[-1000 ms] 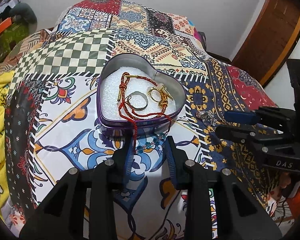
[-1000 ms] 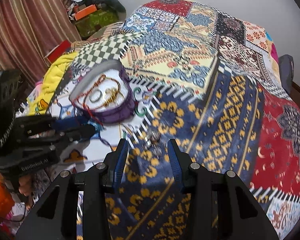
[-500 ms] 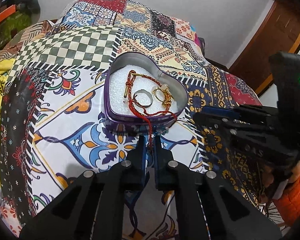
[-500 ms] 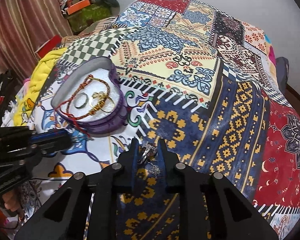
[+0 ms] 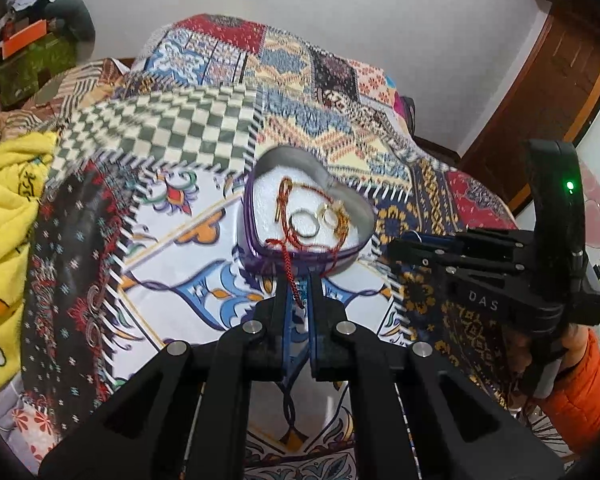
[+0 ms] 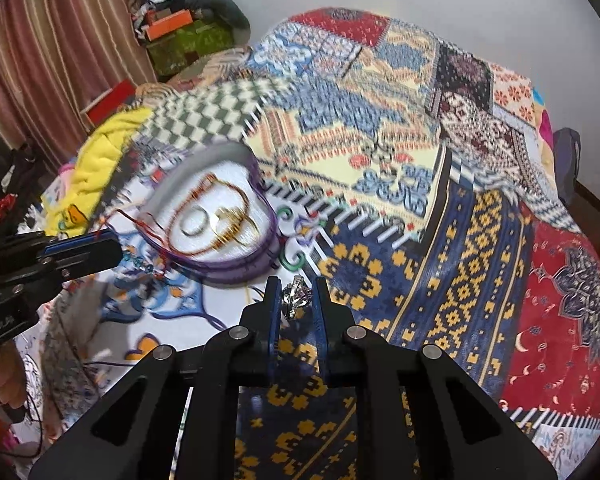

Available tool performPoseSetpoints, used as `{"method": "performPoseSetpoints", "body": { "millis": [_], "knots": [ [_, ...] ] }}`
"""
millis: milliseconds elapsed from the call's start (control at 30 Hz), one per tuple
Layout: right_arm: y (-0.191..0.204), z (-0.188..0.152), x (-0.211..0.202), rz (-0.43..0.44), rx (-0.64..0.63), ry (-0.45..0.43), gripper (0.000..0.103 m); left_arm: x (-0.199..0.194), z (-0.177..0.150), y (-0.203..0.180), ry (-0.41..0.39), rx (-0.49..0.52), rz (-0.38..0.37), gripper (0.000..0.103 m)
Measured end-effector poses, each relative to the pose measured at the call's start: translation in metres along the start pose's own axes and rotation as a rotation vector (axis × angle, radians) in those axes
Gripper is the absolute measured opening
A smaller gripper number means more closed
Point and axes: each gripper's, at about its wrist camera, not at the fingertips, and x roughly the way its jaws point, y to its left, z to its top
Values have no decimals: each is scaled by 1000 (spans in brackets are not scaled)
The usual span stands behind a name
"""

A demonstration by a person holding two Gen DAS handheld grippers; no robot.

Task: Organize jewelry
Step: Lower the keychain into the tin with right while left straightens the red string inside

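Note:
A purple heart-shaped tin (image 5: 256,240) with a white pad lies on the patchwork bedspread; it also shows in the right wrist view (image 6: 236,268). Inside lie a silver ring (image 5: 305,225), gold rings (image 5: 330,213) and a red cord bracelet (image 5: 288,256) whose end hangs over the near rim. My left gripper (image 5: 299,284) is shut on that cord end, just in front of the tin. My right gripper (image 6: 296,294) is shut on a silver jewelled ring (image 6: 295,298), held above the bedspread to the right of the tin. The right gripper's body (image 5: 480,280) shows in the left wrist view.
The patchwork bedspread (image 6: 420,240) covers the bed. A yellow blanket (image 5: 4,240) lies at the left. A wooden door (image 5: 548,92) stands at the far right, a curtain (image 6: 52,60) and piled boxes (image 6: 180,32) at the far left.
Both grippers closed: the left on the red cord's hanging end, the right on the silver jewelled ring. Both have since lifted up and back from the bedspread.

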Motion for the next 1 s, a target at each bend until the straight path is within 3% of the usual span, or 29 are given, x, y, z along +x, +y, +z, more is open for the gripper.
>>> {"method": "performPoseSetpoints", "body": {
  "millis": [367, 633, 767, 1000],
  "knots": [
    [18, 21, -36, 31, -16, -122, 14, -33, 33, -5, -115, 17, 4, 5],
    [28, 35, -29, 58, -29, -147, 14, -48, 60, -8, -192, 42, 8, 5],
    [33, 41, -13, 70, -44, -128, 14, -45, 70, -10, -204, 52, 3, 5],
    [41, 47, 9, 81, -87, -78, 14, -17, 79, -7, -142, 60, -19, 5]
  ]
}}
